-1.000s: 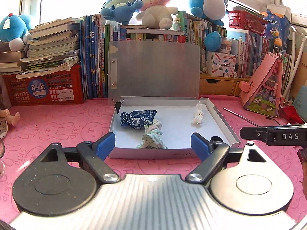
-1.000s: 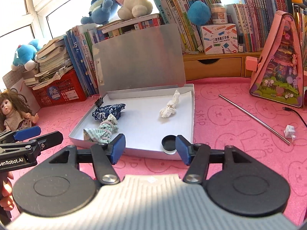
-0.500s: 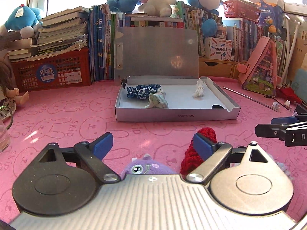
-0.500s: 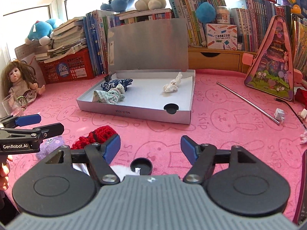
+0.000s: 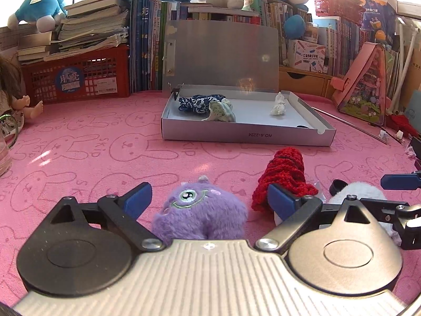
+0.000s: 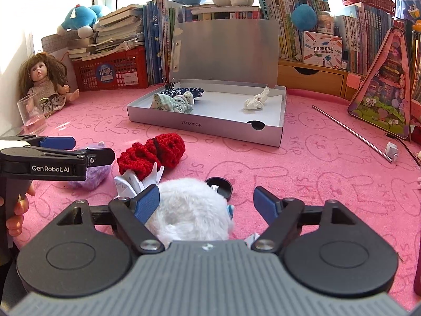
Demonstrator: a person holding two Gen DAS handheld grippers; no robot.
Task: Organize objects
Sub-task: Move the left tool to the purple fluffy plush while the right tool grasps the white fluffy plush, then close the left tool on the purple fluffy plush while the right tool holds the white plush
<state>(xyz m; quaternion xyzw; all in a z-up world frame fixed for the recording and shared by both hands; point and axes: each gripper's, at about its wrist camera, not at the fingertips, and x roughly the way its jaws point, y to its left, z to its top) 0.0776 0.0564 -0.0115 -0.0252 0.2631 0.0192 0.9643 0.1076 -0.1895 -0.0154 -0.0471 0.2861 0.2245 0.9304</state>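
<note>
An open silver box (image 5: 244, 133) (image 6: 200, 125) sits on the pink mat, holding a blue patterned cloth (image 5: 198, 102), a pale green cloth (image 5: 221, 112) and a white crumpled wad (image 5: 279, 108). My left gripper (image 5: 209, 201) is open around a purple fuzzy monster toy (image 5: 200, 216), not touching it. A red knitted piece (image 5: 285, 176) (image 6: 152, 154) lies just right of it. My right gripper (image 6: 206, 202) is open around a white fluffy toy (image 6: 189, 210). A small black cap (image 6: 219, 185) lies beyond it.
A doll (image 6: 43, 79) and a glass (image 6: 30, 114) stand at the left. A red basket (image 5: 76, 79), books and plush toys line the back. A metal rod (image 6: 351, 133), a pink triangular case (image 6: 384, 89) and paper scraps lie to the right.
Both grippers have pulled back from the box and come down low over the mat. The purple toy now sits between my left fingers, the white toy between my right.
</note>
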